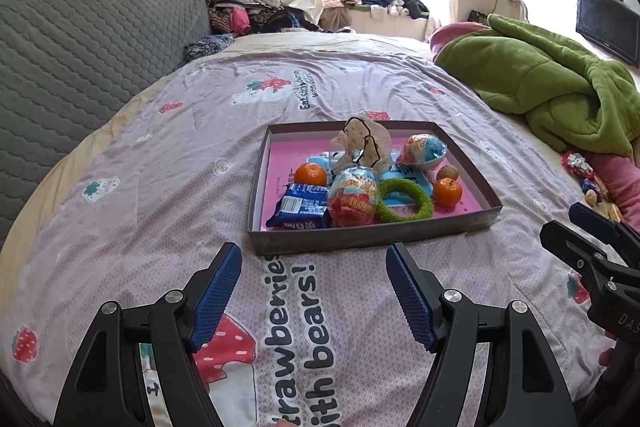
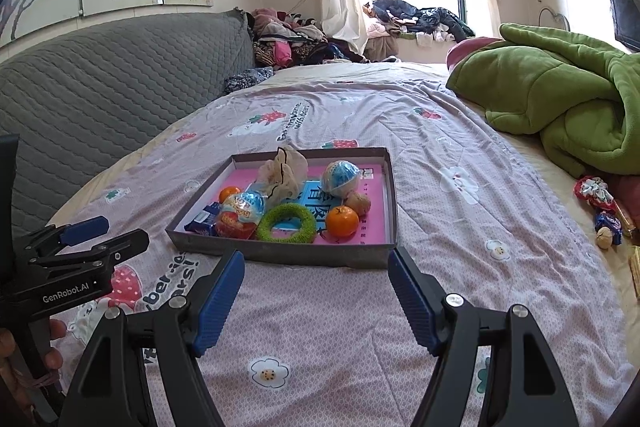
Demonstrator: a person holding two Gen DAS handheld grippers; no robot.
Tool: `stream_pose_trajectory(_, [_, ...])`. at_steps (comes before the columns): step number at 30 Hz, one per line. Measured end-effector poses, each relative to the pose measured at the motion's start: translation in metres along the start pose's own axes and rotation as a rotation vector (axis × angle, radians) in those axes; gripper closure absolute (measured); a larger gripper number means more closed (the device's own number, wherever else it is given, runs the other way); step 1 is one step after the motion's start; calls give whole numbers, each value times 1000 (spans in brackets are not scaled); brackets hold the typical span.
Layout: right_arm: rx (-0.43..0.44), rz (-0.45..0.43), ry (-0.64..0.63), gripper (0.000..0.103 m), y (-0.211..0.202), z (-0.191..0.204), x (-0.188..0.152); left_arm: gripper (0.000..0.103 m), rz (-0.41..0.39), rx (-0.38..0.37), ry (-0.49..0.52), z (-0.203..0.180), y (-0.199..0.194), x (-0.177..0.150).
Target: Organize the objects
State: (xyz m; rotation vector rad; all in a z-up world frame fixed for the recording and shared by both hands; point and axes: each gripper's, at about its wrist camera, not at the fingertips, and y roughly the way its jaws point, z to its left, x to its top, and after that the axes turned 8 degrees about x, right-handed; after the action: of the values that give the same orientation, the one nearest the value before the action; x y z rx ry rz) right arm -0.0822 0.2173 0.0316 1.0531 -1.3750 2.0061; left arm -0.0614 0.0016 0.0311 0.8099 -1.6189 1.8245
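A: Where's the tray (image 1: 372,239) sitting?
B: On the bed, on the pink bedspread (image 1: 120,227), just ahead of both grippers. Contents: two mandarins (image 1: 311,174), two foil-wrapped eggs (image 1: 354,201), a green ring (image 1: 406,199), a walnut (image 1: 447,172), a blue snack packet (image 1: 298,207), a gauze pouch (image 1: 366,143).
A: Any legible writing?
B: The bedspread reads "strawberries with bears!". The left gripper's body carries "GenRobot.AI", seen from the right wrist. Packet print is too small to read.
A: State of the fingers?
B: Left gripper (image 1: 314,295): spread wide, holding nothing. Right gripper (image 2: 316,301): same. A green blanket (image 2: 560,99) lies well apart.
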Motion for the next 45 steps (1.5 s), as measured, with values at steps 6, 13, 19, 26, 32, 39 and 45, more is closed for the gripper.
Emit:
stream_pose_trajectory(6, [-5,11,-7,29,2,3,-4,27,11,-7,5,-2,3,-6])
stream_pose_trajectory(13, [-20,22,-2,29,7,2,-9,27,25,-13,5,-3,9,-11])
stream_pose_trajectory(19, [-29,11,3,29,12,3,-17,27,35,-11,1,-3,17,-16])
stream_pose_trajectory(26, [-42,18,-8,29,20,1,-26,27,43,-13,-13,-1,28,-26])
stream_pose_trajectory(32, [-67,16,-2,29,26,-5,-32,27,48,-12,-10,-2,34,-32])
stream_pose_trajectory(39, [-86,47,12,29,32,-12,-38,27,48,-19,-8,-3,36,-38])
stream_pose_trajectory(45, [-88,47,13,29,32,-13,-41,27,45,-13,-17,-2,42,-40])
